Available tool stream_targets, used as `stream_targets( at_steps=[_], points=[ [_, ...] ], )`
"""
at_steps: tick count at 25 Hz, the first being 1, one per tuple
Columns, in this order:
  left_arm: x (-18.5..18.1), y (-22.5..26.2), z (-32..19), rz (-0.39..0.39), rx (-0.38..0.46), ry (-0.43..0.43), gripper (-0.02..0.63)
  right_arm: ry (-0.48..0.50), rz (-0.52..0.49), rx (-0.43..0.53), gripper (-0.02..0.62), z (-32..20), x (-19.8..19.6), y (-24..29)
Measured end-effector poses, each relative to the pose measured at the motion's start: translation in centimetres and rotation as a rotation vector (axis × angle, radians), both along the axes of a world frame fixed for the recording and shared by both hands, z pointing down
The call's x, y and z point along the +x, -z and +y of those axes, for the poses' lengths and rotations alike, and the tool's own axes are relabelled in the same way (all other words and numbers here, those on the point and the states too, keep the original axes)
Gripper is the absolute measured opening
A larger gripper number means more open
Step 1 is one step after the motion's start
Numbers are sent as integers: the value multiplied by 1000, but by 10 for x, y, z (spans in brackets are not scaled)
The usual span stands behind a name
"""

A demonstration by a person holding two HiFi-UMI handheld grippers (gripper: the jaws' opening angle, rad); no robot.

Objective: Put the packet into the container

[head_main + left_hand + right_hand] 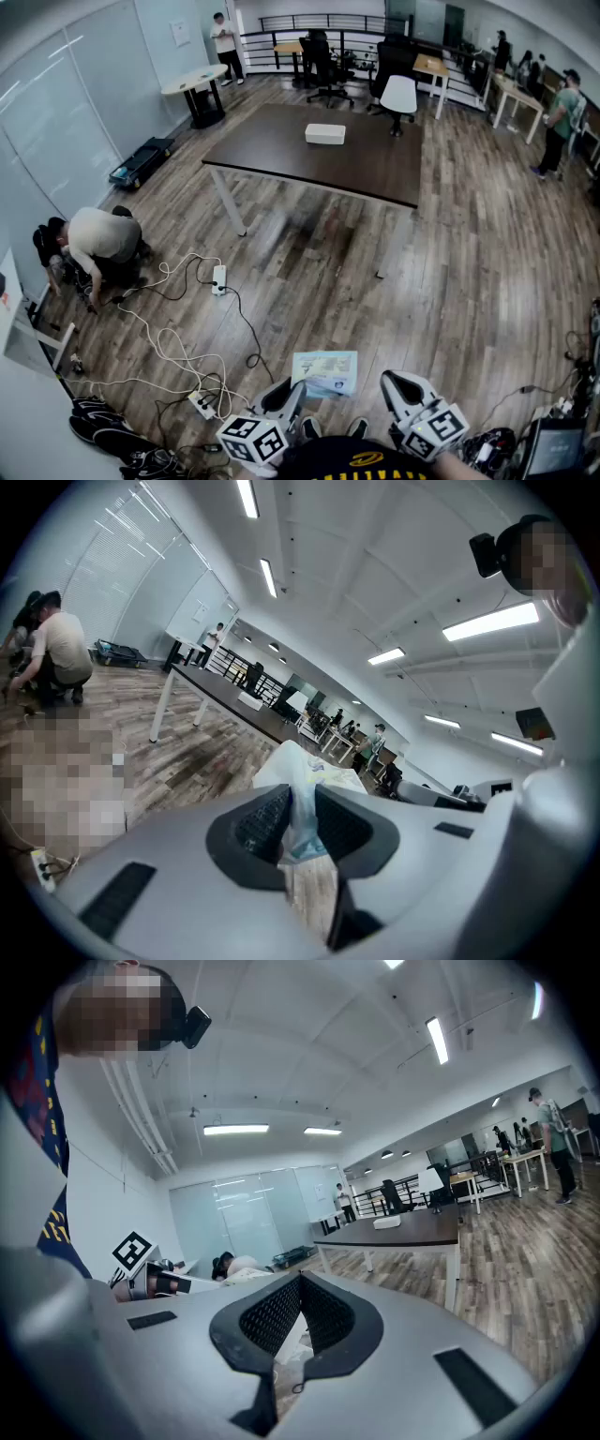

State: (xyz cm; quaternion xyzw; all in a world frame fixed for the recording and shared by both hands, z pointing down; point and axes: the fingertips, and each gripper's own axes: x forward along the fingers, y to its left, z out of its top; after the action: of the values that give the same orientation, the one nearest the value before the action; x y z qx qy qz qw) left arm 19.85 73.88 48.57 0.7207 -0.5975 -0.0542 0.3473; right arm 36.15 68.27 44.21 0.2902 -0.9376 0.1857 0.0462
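Note:
My left gripper (292, 392) is shut on the edge of a pale blue and white packet (325, 372), held flat above the wooden floor at the bottom of the head view. In the left gripper view the packet (305, 794) is pinched between the two dark pads (261, 827). My right gripper (394, 386) hangs beside it at the right, shut with nothing between its pads (274, 1316). The white container (325, 133) sits far ahead on the dark table (281, 155); it also shows small in the right gripper view as a white box (386, 1222).
A person (101, 246) crouches at the left by tangled white cables and a power strip (218, 279). Office chairs (398, 96), a round table (197, 86) and standing people are beyond the dark table. Cables and gear (548, 441) lie at the bottom right.

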Motion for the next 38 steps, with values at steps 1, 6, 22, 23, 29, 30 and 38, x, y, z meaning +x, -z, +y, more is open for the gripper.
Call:
stream_targets(
  at_steps=[1, 6, 22, 23, 29, 30, 38],
  points=[
    [-1, 0, 0, -1, 0, 1, 78, -1, 0, 1, 9, 0, -1, 0],
    [-3, 1, 1, 3, -1, 3, 78, 1, 2, -1, 9, 1, -2, 1],
    [-33, -3, 22, 44, 11, 2, 80, 30, 0, -26, 13, 27, -43, -6],
    [-36, -3, 24, 50, 15, 0, 80, 31, 5, -18, 26, 30, -48, -5],
    [-47, -1, 27, 69, 25, -33, 80, 47, 54, 37, 101, 47, -72, 0],
    [-48, -2, 26, 72, 25, -38, 80, 55, 62, 38, 101, 49, -76, -1],
    [-64, -1, 0, 87, 26, -7, 80, 86, 61, 28, 101, 36, -96, -6]
  ],
)
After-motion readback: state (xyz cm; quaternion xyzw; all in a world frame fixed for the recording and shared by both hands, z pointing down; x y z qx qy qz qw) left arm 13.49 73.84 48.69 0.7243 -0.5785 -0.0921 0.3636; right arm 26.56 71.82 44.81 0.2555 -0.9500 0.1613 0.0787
